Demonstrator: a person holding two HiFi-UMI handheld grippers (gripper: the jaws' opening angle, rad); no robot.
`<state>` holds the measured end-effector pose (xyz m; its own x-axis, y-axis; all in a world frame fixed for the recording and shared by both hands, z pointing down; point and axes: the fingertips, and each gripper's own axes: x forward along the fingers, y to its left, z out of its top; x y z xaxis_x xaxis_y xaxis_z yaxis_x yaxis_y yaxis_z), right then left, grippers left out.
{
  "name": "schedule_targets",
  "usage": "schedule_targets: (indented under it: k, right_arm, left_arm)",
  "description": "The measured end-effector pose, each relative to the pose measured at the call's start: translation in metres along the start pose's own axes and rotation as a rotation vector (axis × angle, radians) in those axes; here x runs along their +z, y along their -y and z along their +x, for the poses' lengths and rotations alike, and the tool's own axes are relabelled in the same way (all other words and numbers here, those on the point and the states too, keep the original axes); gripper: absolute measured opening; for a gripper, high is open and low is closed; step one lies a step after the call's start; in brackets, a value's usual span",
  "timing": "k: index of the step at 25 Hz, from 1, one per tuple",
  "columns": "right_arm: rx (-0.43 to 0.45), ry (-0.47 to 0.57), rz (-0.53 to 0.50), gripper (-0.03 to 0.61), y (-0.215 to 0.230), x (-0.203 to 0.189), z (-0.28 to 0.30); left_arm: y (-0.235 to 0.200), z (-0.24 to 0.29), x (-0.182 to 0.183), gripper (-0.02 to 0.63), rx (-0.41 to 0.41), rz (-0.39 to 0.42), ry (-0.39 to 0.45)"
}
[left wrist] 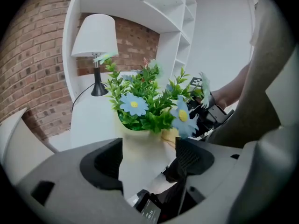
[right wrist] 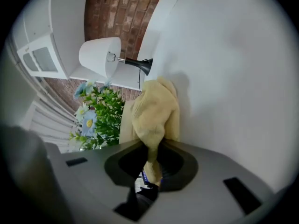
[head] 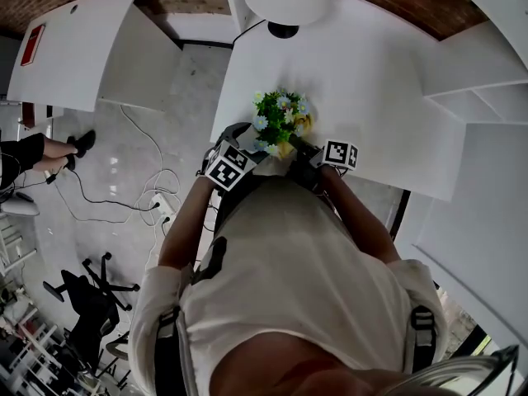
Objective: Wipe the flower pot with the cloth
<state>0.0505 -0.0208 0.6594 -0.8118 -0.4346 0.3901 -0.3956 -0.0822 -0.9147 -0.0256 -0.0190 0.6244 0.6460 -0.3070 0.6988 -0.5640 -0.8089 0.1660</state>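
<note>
Grip is applied to both sides of the flower pot (left wrist: 142, 148) by the left claw (left wrist: 148, 160), at the near edge of the white bench (head: 371, 73). The yellow cloth (right wrist: 156, 113) is pinched in the narrow right claw (right wrist: 152, 161) and laid against the pot's side.

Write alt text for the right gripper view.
The right gripper pinches a yellow cloth that bunches against the side of a cream flower pot holding green leaves and blue flowers. A white lamp stands behind on the white table.
</note>
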Motion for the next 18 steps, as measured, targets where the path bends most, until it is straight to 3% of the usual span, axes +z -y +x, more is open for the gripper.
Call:
schedule_targets:
  k: [4,8,11,14,18]
  right_arm:
    - [-0.004,-0.008,-0.025,0.064,-0.004,0.007,-0.008]
    - [0.053,0.047,0.017,0.057,-0.036,0.028,-0.021]
    - [0.081,0.074,-0.041,0.061,-0.043,0.039,-0.016]
    - [0.063,0.032,-0.068,0.063,-0.036,0.023,0.0]
    - [-0.001,-0.026,-0.063,0.063,-0.02,-0.004,0.006]
  left_arm:
    - [-0.017,-0.012,0.0,0.362,0.023,-0.038,0.0]
    - [-0.026,0.001,0.005,0.362,0.013,0.035,-0.034]
    - [-0.025,0.014,0.002,0.36,0.004,0.075,-0.061]
    - [-0.018,0.014,-0.003,0.357,-0.001,0.072,-0.058]
    - [-0.014,0.013,-0.004,0.357,0.053,0.038,-0.037]
